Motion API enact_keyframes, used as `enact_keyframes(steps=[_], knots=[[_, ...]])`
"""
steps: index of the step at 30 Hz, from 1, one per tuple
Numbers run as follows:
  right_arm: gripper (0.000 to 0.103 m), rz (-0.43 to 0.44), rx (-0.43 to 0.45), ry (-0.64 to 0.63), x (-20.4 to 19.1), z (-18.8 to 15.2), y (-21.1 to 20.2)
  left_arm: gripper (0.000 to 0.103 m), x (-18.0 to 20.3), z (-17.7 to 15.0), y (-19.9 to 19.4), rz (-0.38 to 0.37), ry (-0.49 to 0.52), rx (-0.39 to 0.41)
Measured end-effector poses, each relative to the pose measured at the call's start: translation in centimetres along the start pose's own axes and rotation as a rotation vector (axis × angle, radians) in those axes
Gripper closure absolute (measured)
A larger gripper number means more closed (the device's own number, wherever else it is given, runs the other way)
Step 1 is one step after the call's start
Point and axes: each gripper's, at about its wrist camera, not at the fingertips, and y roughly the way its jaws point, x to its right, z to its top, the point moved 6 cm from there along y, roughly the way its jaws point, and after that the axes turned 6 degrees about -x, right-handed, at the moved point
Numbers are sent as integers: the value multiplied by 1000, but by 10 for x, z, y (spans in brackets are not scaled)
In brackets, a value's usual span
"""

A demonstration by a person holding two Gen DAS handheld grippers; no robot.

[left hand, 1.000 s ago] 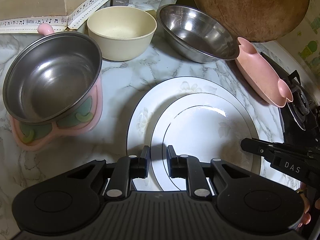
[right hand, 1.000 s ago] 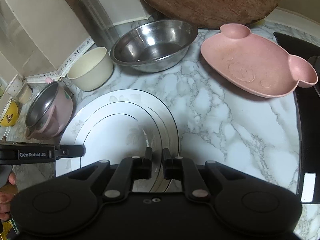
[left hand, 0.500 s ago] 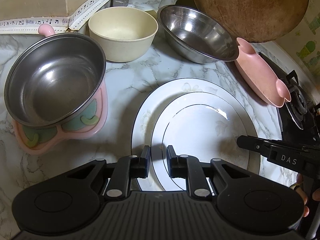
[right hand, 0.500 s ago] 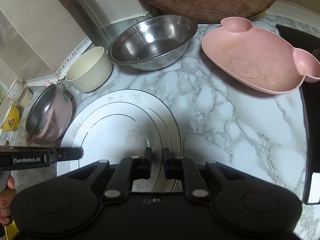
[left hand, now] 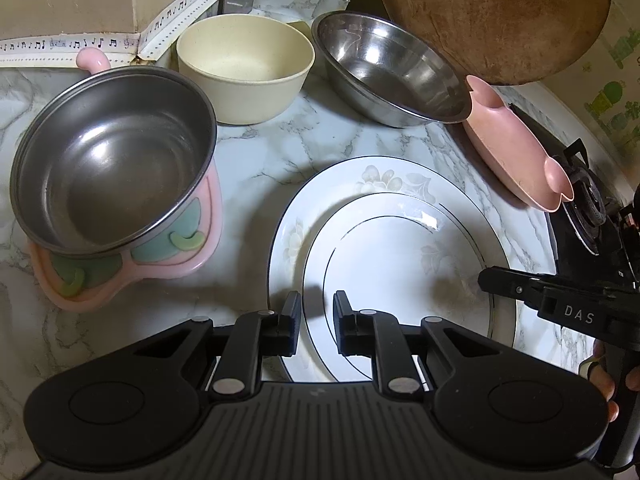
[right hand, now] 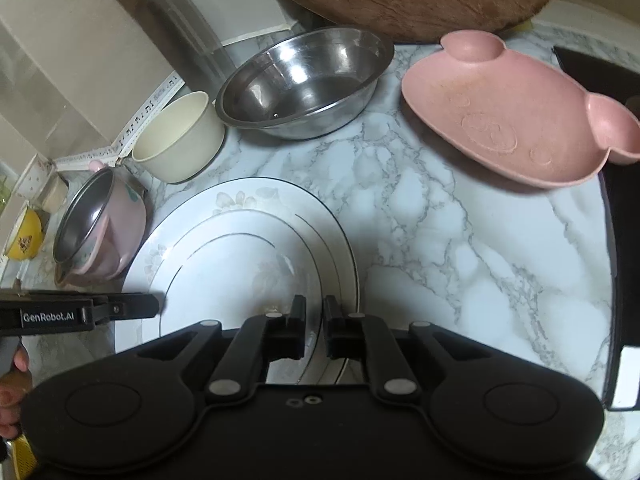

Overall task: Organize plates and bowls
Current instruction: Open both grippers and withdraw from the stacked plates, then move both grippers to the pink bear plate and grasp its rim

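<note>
While the left gripper (left hand: 316, 316) and the right gripper (right hand: 314, 322) each pinch opposite edges of the smaller white plate (left hand: 400, 280), their jaws nearly closed on its rim, that plate sits nested on the larger floral plate (left hand: 384, 180) directly beneath both grippers. From the way they lie, the two plates look already stacked, so that part of the job seems done, though I cannot tell whether the upper plate rests fully or hangs just above.

The bowls are still loose: ahead and to the left of the left gripper stands the pink-cased steel bowl (left hand: 116, 164), beyond it the cream bowl (left hand: 244, 68), and farther ahead the wide steel bowl (left hand: 388, 72). The pink bear-shaped plate (right hand: 516, 108) lies ahead and right of the right gripper, apart from the stack.

The surface (right hand: 460, 240) is grey-veined marble. A round wooden board (left hand: 496, 16) leans at the back, and a gas hob (left hand: 588, 208) borders the right side.
</note>
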Motion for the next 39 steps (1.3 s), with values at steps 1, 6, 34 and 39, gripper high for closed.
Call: enact_keyframes(steps=[1,6,34,39], knots=[[91,-5,5,-6,0,0,-2,86,0,0,-1,2,1,4],[81,-22,36,-40,-4,1,-11,86,9,-2,-9,27,43,44],[9,-155,289,-82,20,8,-95,24,109,33,-47,17,281,320],[5,-186,313,-52,45,22,-105,23,134,52,-36,25,269,310]])
